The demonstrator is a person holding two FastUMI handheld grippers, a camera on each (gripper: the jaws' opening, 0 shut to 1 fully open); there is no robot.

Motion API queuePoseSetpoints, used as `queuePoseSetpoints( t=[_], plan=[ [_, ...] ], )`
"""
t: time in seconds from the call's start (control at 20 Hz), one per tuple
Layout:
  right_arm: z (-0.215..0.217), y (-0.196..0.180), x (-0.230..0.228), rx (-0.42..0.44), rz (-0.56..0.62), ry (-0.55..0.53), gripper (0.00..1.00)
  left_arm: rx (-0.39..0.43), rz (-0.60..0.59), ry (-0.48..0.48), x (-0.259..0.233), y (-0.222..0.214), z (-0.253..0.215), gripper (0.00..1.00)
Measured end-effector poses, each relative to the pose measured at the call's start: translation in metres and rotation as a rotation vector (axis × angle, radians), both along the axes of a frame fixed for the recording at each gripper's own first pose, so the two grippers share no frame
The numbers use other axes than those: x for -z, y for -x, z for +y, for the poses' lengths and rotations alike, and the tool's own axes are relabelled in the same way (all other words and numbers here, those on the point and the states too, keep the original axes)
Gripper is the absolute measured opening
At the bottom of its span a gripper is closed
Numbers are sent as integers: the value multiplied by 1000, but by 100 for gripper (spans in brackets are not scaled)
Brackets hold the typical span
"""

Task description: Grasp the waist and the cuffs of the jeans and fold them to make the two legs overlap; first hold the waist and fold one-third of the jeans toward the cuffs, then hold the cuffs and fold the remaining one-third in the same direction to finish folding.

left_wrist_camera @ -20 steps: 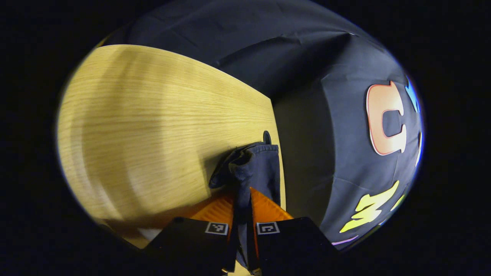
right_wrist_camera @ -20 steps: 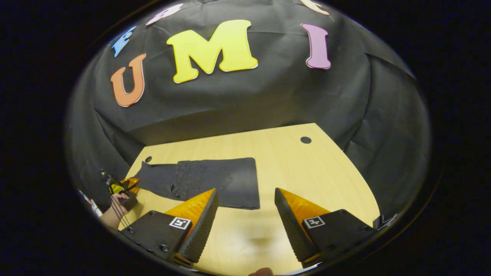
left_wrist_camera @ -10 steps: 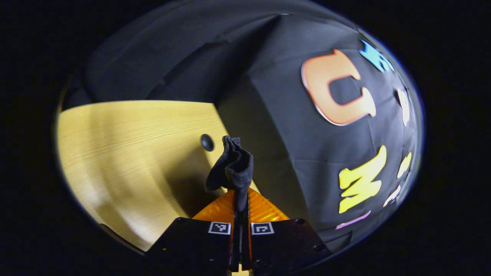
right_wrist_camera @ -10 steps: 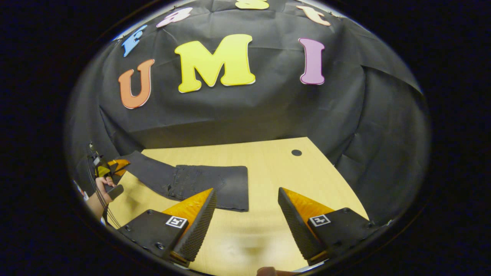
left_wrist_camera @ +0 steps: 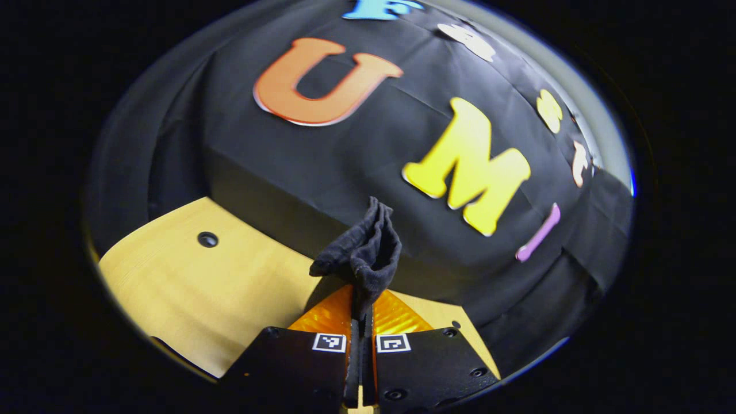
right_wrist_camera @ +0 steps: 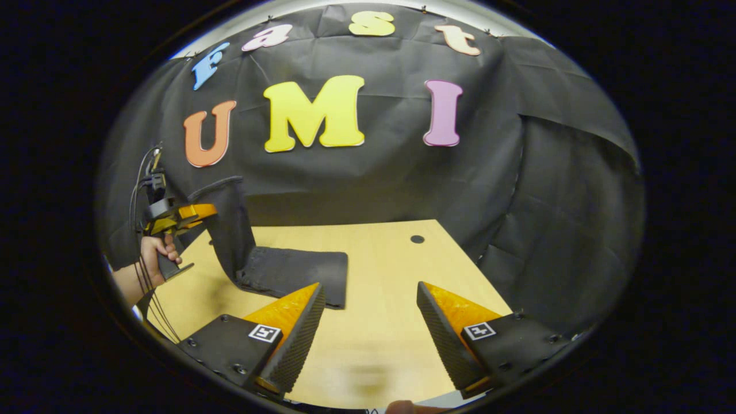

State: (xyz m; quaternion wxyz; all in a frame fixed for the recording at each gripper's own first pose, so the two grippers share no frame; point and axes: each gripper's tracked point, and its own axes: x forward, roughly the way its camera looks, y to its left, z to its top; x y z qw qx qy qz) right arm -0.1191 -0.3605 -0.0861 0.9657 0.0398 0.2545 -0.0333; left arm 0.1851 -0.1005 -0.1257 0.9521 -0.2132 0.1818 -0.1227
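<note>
The dark grey jeans (right_wrist_camera: 293,270) lie partly folded on the wooden table (right_wrist_camera: 379,322), their cuff end lifted upright at the left. In the left gripper view my left gripper (left_wrist_camera: 361,313) is shut on the bunched cuffs (left_wrist_camera: 368,247), which stick up above the fingertips. From the right gripper view that same left gripper (right_wrist_camera: 190,214) hangs above the table's left side, held by a hand (right_wrist_camera: 155,253), with the leg (right_wrist_camera: 227,224) drooping from it. My right gripper (right_wrist_camera: 368,293) stands open over the near table with nothing between its fingers.
The table has a round cable hole (right_wrist_camera: 417,238) near its far right corner and another hole (left_wrist_camera: 207,239) near the far left. The black booth wall (right_wrist_camera: 374,172) rises behind the table and along the right side.
My left gripper has lifted the cuffs off the table and swung toward the back wall, pulling the leg upright. The right gripper has stayed open, barely shifting.
</note>
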Motion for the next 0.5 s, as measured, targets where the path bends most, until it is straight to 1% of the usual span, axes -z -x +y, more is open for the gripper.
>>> queuePoseSetpoints(
  t=[0.05, 0.1, 0.2, 0.3, 0.35, 0.45, 0.5],
  plan=[
    [-13, 6, 1, 29, 4, 2, 99, 36, -2, -36, 9, 7, -22, 5],
    [-26, 13, 3, 59, 12, 0, 94, 68, -2, -56, 20, 9, -43, 5],
    [-51, 27, 8, 120, 32, 5, 94, 127, 30, -113, 58, -6, -79, 5],
    [-68, 39, 14, 153, 53, 18, 94, 144, 60, -160, 88, -21, -106, 6],
    [-74, 43, 17, 161, 64, 24, 94, 149, 75, -186, 109, -22, -116, 6],
    [-82, 46, 26, 174, 93, 28, 94, 150, 124, -240, 143, -12, -122, 6],
    [-83, 45, 30, 173, 104, 27, 99, 142, 158, -250, 155, -9, -125, 6]
  ],
)
